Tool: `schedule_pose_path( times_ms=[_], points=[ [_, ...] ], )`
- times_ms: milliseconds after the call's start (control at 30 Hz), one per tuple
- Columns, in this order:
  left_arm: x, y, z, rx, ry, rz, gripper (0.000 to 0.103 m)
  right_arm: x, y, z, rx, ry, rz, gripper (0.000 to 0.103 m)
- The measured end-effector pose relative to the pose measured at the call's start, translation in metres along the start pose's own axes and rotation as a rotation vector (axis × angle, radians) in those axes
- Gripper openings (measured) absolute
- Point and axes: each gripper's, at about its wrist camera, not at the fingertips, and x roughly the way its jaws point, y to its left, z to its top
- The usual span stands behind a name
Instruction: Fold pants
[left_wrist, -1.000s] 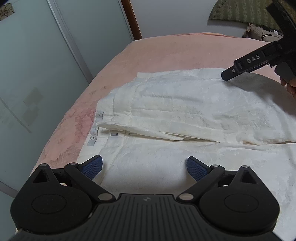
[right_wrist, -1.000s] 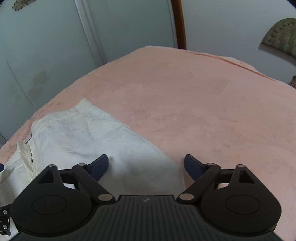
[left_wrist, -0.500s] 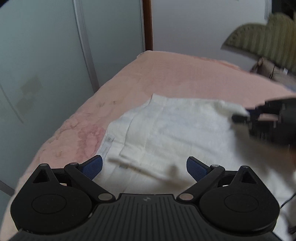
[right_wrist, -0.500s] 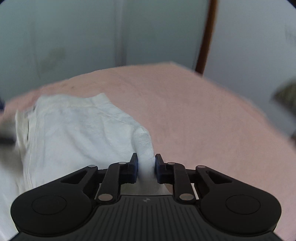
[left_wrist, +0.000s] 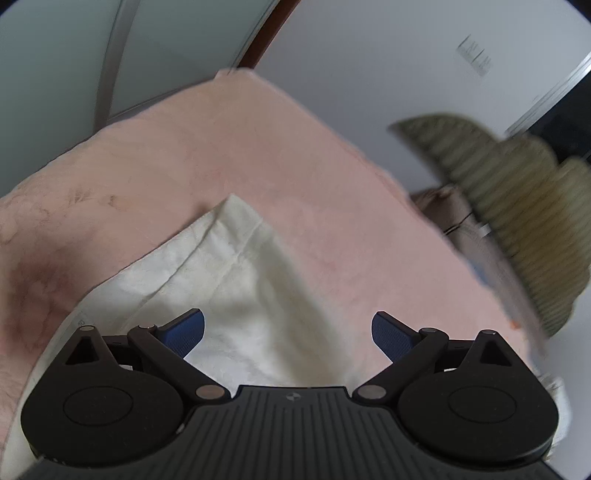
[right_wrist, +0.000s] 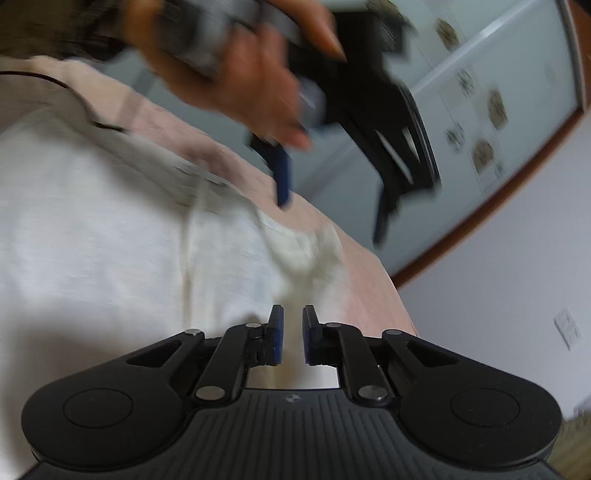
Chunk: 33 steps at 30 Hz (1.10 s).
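White pants (left_wrist: 236, 280) lie on a pink bed cover (left_wrist: 184, 155), a folded corner pointing away from me. My left gripper (left_wrist: 288, 328) hovers open over that cloth with nothing between its blue pads. In the right wrist view the pants (right_wrist: 110, 240) are blurred and fill the left side. My right gripper (right_wrist: 291, 332) is tilted, its jaws closing to a narrow gap with a fold of the white cloth pinched between the pads. Beyond it a hand (right_wrist: 251, 81) holds the left gripper (right_wrist: 332, 199) above the bunched pants edge.
A green ribbed headboard (left_wrist: 517, 206) stands at the bed's right edge, with a beige cushion (left_wrist: 443, 210) below it. Frosted sliding doors (left_wrist: 74, 55) and a brown frame bound the far side. A wall socket (right_wrist: 569, 326) sits on the grey wall.
My right gripper closed on the pants edge, then rolled and swung across with the cloth. My left gripper stayed open while rolling and shifting toward the pants' far corner.
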Motion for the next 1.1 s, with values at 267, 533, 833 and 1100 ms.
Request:
schedule_pose_path(
  times_ms=[267,533,833,1100],
  points=[
    [0.03,0.001,0.001,-0.008,0.02,0.095,0.092,0.03,-0.078,-0.019,0.423,0.097,-0.027,0.037],
    [0.027,-0.002,-0.002,0.023,0.006,0.085,0.094,0.139,-0.184,-0.126,1.195,0.32,0.375,0.079],
    [0.045,0.016,0.009,-0.168,0.069,-0.037,0.095,0.103,-0.076,-0.025,0.412,0.174,0.193,0.013],
    [0.026,0.022,-0.01,-0.215,0.026,-0.02,0.014,0.057,0.011,0.006,0.05,0.079,0.101,0.011]
  ],
)
